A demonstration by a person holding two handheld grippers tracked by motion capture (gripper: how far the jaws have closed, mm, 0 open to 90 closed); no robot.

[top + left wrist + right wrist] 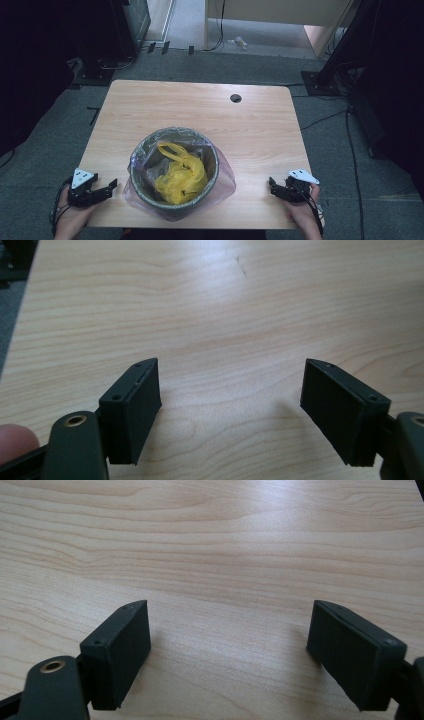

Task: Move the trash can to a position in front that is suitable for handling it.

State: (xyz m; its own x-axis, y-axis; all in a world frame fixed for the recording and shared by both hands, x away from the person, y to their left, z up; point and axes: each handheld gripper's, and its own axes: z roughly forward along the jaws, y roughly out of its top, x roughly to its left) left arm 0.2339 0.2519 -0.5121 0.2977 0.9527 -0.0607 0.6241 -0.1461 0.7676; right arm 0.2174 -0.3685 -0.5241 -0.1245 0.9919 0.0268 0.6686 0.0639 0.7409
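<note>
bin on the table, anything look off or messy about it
Nothing spilled or damaged. The bin stands upright between the left gripper and right gripper, both open and apart from it. The one untidy thing is its clear liner, which sags unevenly over the rim onto the table. A crumpled yellow bag lies inside.

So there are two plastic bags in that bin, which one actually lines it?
The clear purplish bag: it drapes over the rim of the bin and hangs outside. The yellow bag just sits crumpled inside.
</note>
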